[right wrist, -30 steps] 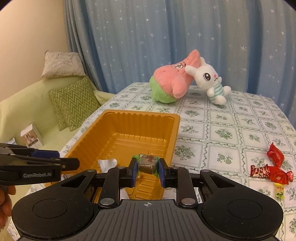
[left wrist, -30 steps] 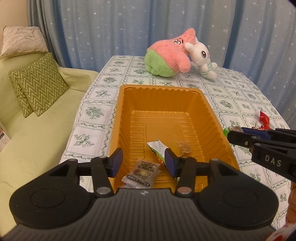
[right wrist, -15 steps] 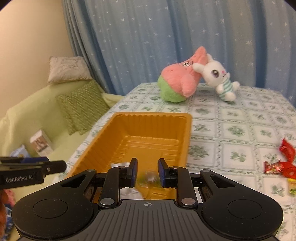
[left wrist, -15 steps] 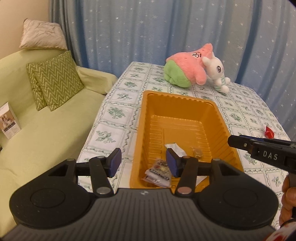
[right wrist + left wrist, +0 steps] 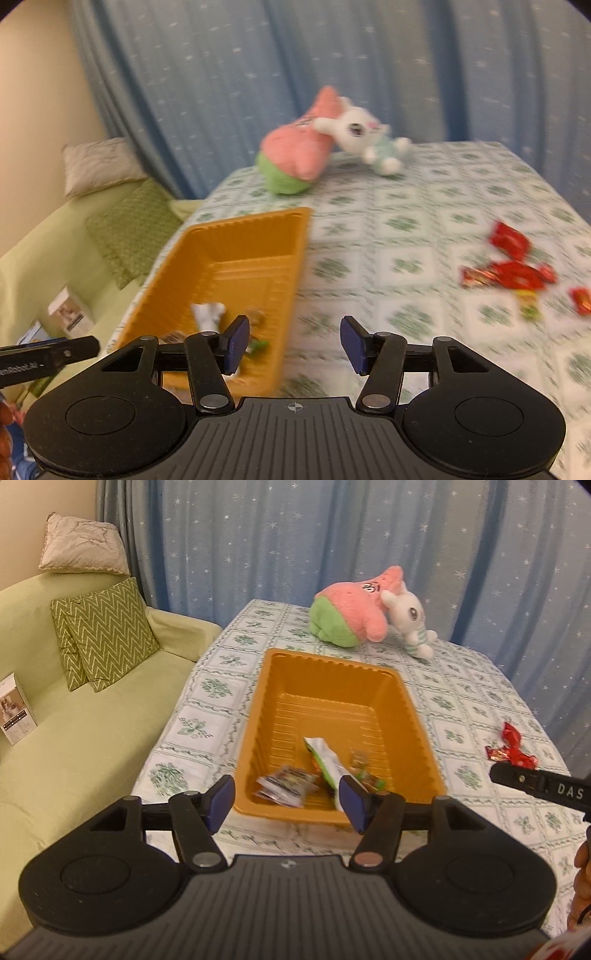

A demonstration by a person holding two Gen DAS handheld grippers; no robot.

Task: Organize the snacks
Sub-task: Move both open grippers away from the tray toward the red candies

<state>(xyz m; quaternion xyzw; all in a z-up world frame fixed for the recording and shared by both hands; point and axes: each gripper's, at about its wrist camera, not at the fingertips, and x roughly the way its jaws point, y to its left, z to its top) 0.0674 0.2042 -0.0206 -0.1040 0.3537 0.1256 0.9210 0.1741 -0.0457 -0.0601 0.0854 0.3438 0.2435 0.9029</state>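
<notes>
Clearly "DAS" reads white on the right tool (image 5: 543, 794) arm

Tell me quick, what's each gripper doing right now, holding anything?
Left gripper: open, nothing between its jaws, which have just been opening.
Right gripper: open, empty, jaws just opened.

Each claw is matte black: a ribbed centre panel, two round side housings, and two angled arms with silver pivot screws, tipped with blue pads. Left claw (image 5: 287, 802); right claw (image 5: 294, 342). White lettering reads "DAS" on one finger's side, "GenRobot.AI" on another's.
</notes>
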